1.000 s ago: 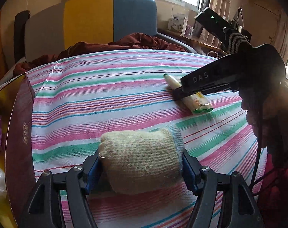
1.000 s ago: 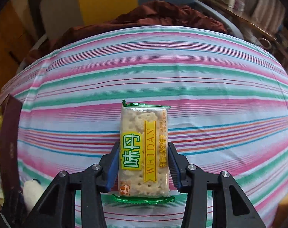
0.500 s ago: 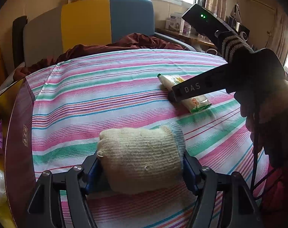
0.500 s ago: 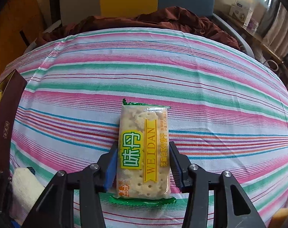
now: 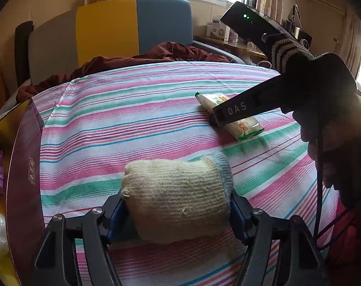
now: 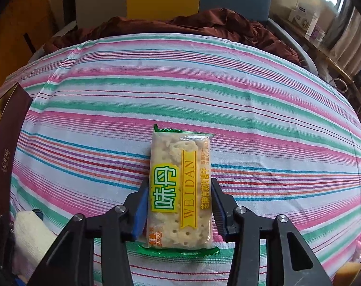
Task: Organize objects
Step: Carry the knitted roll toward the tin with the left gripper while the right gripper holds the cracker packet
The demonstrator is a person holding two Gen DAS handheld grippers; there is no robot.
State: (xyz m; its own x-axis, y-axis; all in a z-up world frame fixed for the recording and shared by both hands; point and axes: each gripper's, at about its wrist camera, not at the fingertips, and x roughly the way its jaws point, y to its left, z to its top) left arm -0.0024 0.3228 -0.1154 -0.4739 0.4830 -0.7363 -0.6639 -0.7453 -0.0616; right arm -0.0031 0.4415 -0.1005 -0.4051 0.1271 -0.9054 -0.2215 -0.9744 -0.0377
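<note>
A cream knitted glove (image 5: pixel 173 181) with a pale blue cuff, rolled into a bundle, sits just over the striped bed sheet (image 5: pixel 132 119). My left gripper (image 5: pixel 177 194) is shut on it, one pad against each end. A clear cracker packet (image 6: pixel 180 166) with green ends and yellow lettering lies lengthwise between the fingers of my right gripper (image 6: pixel 179 183). Its jaws are closing and the blue pads touch the packet's sides. In the left wrist view the right gripper (image 5: pixel 216 119) comes down from the right onto the packet (image 5: pixel 244 126), held by a hand in a striped cuff.
A dark maroon box (image 5: pixel 23 166) with bags inside stands along the bed's left edge. A crumpled maroon blanket (image 5: pixel 156 54) lies at the far end below a grey, yellow and blue headboard (image 5: pixel 132 28). A shelf with small boxes (image 6: pixel 304 21) runs along the right.
The right gripper has rolled a little and shifted slightly with the cracker packet still between its pads. The left gripper and the glove have not moved.
</note>
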